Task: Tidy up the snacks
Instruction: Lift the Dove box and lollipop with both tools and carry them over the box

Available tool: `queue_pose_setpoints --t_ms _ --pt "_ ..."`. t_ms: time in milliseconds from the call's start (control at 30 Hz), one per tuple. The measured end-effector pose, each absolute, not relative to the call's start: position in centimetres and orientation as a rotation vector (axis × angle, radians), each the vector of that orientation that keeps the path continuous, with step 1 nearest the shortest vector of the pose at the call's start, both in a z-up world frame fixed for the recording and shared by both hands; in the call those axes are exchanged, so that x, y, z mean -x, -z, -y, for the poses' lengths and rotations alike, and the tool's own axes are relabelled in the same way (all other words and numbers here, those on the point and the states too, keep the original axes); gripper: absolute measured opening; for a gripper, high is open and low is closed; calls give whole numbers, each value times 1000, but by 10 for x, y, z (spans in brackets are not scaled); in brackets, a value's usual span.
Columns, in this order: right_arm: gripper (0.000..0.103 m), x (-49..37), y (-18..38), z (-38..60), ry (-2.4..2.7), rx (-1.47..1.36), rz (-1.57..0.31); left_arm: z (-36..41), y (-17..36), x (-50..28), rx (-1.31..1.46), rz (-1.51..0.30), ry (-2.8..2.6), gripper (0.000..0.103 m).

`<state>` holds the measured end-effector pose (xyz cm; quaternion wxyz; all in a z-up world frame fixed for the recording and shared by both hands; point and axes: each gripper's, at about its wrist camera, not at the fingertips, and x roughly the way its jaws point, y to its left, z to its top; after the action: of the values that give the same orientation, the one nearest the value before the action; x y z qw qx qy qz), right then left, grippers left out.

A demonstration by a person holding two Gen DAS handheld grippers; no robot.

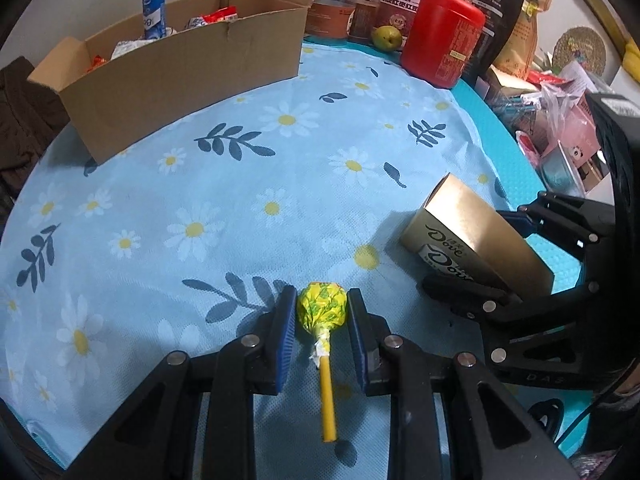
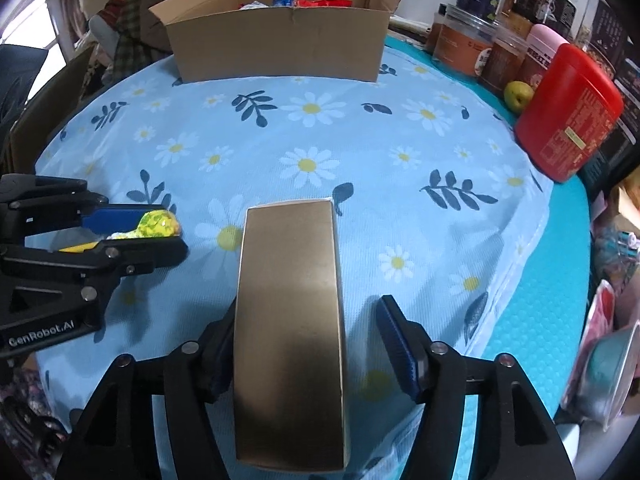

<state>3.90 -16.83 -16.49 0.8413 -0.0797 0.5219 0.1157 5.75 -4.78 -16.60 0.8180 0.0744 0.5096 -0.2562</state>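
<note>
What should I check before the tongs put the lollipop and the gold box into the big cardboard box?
1. Left tongs pinch the lollipop: ok.
2. Right tongs pinch the gold box: not ok, one pad stands off its side.
3. Cardboard box is open on top: ok.
4. Room left inside among the snacks: cannot tell.
5. Flowery cloth between the tongs and the cardboard box is free of things: ok.
6. Gold box rests steadily on the cloth: cannot tell.
</note>
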Motion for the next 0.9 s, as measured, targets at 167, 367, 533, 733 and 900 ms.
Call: queue_pose_setpoints --t_ms 167,367,533,733,900 --pt "68 -38 166 171 -243 163 -1088 57 166 -56 -216 -1070 524 25" --pt "70 -35 166 174 -242 155 -1075 54 166 -55 -207 -1072 525 25" --pt "71 -35 167 175 -243 148 -1065 51 167 -54 -183 -1070 527 25" --pt "67 -32 167 174 -249 151 -1048 51 166 -52 -191 -1056 521 24" --pt "38 -25 163 159 -302 213 -1023 43 163 -53 -99 -1080 573 24"
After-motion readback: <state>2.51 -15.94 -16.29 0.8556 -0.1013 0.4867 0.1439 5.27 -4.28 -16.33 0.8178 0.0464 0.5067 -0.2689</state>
